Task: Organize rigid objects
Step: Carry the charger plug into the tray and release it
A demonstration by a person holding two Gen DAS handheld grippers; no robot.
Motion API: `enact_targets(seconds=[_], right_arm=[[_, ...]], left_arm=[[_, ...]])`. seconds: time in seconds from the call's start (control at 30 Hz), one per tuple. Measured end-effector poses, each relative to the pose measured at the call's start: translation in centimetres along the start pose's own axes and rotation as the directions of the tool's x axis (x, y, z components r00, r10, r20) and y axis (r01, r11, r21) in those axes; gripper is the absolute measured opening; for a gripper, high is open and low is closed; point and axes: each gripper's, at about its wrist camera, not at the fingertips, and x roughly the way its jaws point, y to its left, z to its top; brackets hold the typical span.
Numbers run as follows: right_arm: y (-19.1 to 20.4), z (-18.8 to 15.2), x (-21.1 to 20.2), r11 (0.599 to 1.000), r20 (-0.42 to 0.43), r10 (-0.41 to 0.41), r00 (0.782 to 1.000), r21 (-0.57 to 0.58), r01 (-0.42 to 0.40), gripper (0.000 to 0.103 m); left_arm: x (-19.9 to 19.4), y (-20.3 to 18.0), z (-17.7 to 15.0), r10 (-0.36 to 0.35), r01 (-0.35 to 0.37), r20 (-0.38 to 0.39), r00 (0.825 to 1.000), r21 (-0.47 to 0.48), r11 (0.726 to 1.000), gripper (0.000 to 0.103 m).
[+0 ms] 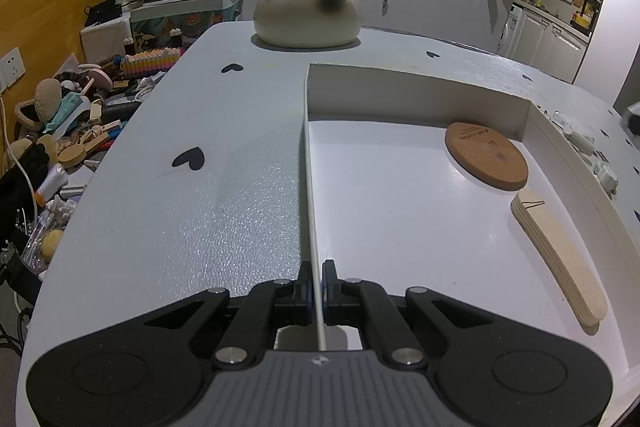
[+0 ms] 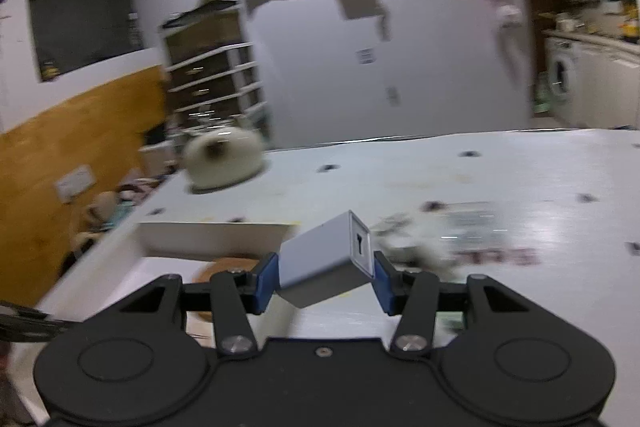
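My left gripper (image 1: 316, 283) is shut on the thin left wall of a shallow white box (image 1: 306, 163) lying on the white table. Inside that box lie a round cork coaster (image 1: 486, 155) at the far right and a stack of curved wooden pieces (image 1: 560, 259) along the right wall. My right gripper (image 2: 326, 281) is shut on a small grey rectangular box (image 2: 326, 261), tilted, held in the air above the table, just right of the white box (image 2: 212, 235). This view is blurred by motion.
A cream cat-shaped ornament (image 1: 307, 11) stands at the table's far edge. Small white parts (image 1: 580, 139) lie on the table right of the box, seen blurred as loose items (image 2: 452, 239) in the right wrist view. A cluttered surface (image 1: 68, 131) sits beyond the table's left edge.
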Motion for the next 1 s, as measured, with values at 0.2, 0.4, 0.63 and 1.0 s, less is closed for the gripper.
enact_targets(seconds=[0.2, 0.4, 0.63, 1.0], right_arm=[[3.7, 0.8, 3.4, 0.986, -0.062, 0.164, 0.984, 0.018, -0.163, 0.051], [6.5, 1.0, 7.5, 0.955, -0.138, 0.294, 0.946, 0.085, -0.284, 0.051], [9.0, 1.5, 13.2, 0.922, -0.239, 0.378, 0.895, 0.182, -0.340, 0.051], [11.3, -0.2, 20.8, 0.942, -0.346, 0.316, 0.884, 0.228, -0.247, 0.051]], left_arm=[[-0.1, 0.0, 0.0, -0.006, 0.006, 0.007, 1.000, 0.001, 1.000, 0.004], [0.0, 0.0, 0.0, -0.011, 0.011, 0.009, 1.000, 0.010, 1.000, 0.004], [0.1, 0.0, 0.0, -0.013, 0.013, 0.006, 1.000, 0.018, 1.000, 0.004], [0.1, 0.1, 0.0, -0.014, 0.014, 0.005, 1.000, 0.021, 1.000, 0.004]])
